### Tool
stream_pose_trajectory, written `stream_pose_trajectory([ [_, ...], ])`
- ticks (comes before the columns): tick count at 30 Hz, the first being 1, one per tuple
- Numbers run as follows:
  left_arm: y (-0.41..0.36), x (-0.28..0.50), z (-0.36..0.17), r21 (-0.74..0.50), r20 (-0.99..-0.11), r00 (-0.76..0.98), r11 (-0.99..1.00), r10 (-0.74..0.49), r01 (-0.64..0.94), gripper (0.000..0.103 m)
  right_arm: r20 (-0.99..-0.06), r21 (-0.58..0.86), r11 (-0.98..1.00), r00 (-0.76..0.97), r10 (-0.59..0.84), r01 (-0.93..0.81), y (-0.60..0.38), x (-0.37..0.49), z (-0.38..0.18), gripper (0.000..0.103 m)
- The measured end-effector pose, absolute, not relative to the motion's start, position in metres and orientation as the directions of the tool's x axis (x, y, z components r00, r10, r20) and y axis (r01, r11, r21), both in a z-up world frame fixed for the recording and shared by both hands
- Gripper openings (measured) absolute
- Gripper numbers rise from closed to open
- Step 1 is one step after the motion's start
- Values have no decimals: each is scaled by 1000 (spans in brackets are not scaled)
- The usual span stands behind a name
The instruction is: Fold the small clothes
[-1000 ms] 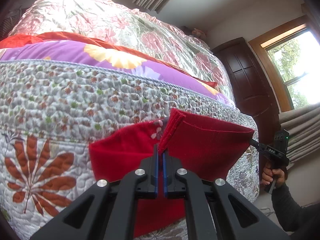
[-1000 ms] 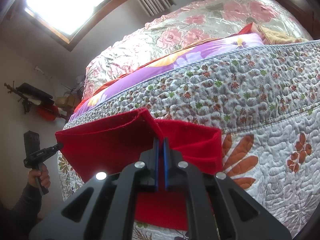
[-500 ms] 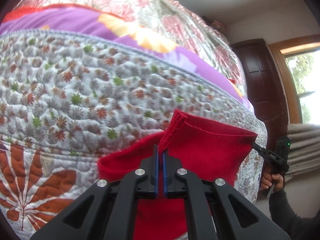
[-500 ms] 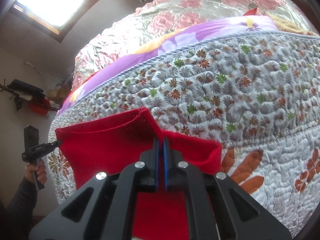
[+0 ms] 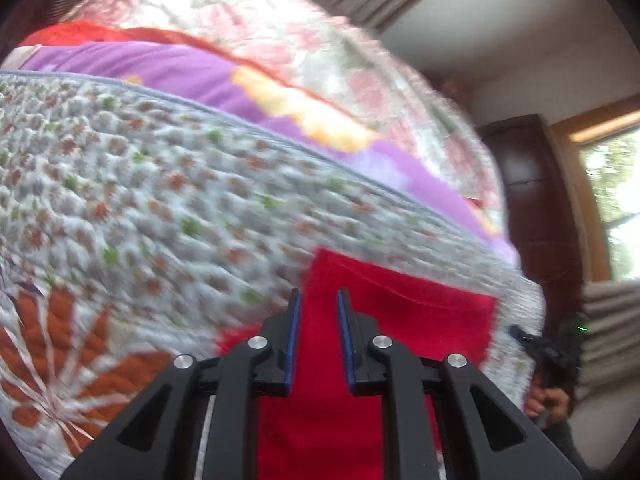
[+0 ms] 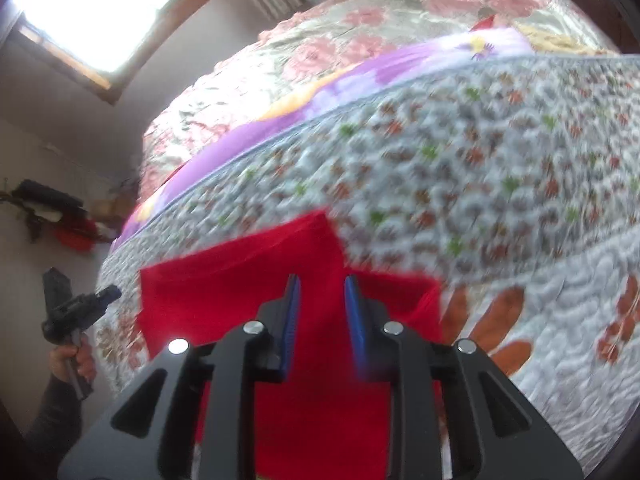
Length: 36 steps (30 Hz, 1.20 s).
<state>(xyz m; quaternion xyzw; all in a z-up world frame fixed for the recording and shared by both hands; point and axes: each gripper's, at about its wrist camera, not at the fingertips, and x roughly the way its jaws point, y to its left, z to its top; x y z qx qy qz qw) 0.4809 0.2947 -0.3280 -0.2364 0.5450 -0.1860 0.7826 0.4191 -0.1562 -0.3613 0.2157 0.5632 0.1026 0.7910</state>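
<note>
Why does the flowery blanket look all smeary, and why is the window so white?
Left wrist view: the quilt is streaked with motion blur, while the left gripper looks sharp. Right wrist view: the same smear on the quilt and the red cloth, the right gripper fairly crisp; the window is blown out to white glare. Both views bulge from the fisheye lens.

One red cloth point(image 5: 400, 320) on the bed point(image 5: 160, 208), lying in two layers. Two grippers: left gripper point(image 5: 318, 300), right gripper point(image 6: 320, 284), each with two fingers, four fingers total, all with blue pads. Two hands in view, one per gripper: left hand point(image 6: 74, 360), right hand point(image 5: 550, 402). One quilt point(image 6: 480, 168) with a leaf print. One purple sheet point(image 5: 168, 76). One pink floral cover point(image 6: 380, 12). One window point(image 6: 92, 4). One dark door point(image 5: 540, 200).
</note>
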Motion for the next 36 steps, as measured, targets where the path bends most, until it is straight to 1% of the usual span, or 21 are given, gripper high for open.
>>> stream_pose_trajectory([
  [2,278,460,-330,-623,-728,288,776,-622,100,17,-847,471,880,310,432,61,-145,406,-368,24],
  [4,266,450,-343,-632,-731,232,765,-642,126,17,-858,467,883,267,439,49,-134,399,-382,24],
  [7,252,438,-381,-603,-774,157,790,-614,112,16,-875,452,889,225,428,68,-129,400,-405,24],
  [8,252,438,-391,-597,-783,148,796,-605,99,16,-882,442,894,221,417,76,-130,401,-410,22],
  [9,254,438,-401,-582,-796,145,809,-588,85,16,-888,430,899,220,404,85,-133,402,-415,16],
  [10,255,438,-407,-582,-797,146,810,-586,77,11,-889,429,898,223,400,99,-137,403,-419,14],
  [12,264,439,-415,-597,-789,152,801,-595,43,7,-886,437,892,224,406,114,-142,400,-421,12],
  [14,269,436,-409,-598,-785,169,800,-596,42,7,-883,441,890,238,405,119,-147,391,-413,16],
  [15,270,431,-400,-599,-780,183,799,-598,57,11,-878,446,888,251,409,113,-148,383,-404,19],
  [18,277,410,-380,-628,-749,200,773,-632,93,16,-875,451,886,250,415,108,-155,358,-393,19],
  [21,280,376,-375,-666,-717,179,738,-673,106,17,-890,435,893,207,407,112,-156,323,-401,19],
  [24,272,345,-390,-675,-721,116,730,-683,104,17,-899,428,894,164,406,132,-155,303,-417,19],
  [27,268,326,-423,-621,-779,49,779,-626,89,17,-919,389,909,142,369,152,-156,296,-436,11],
  [29,275,318,-442,-602,-797,16,796,-604,57,17,-917,392,905,146,370,164,-159,291,-438,10],
  [30,277,315,-444,-606,-794,19,794,-607,55,17,-915,396,903,152,373,164,-159,287,-435,15],
  [31,279,311,-440,-613,-788,30,788,-615,60,17,-913,398,904,166,374,155,-157,280,-426,18],
  [33,282,303,-431,-639,-764,49,765,-643,75,18,-908,405,904,180,379,139,-153,269,-415,20],
  [35,285,295,-424,-643,-761,52,762,-647,76,26,-905,413,899,172,388,148,-153,252,-413,21],
  [36,288,290,-426,-634,-769,47,770,-638,70,32,-909,409,899,158,386,158,-154,245,-418,22],
])
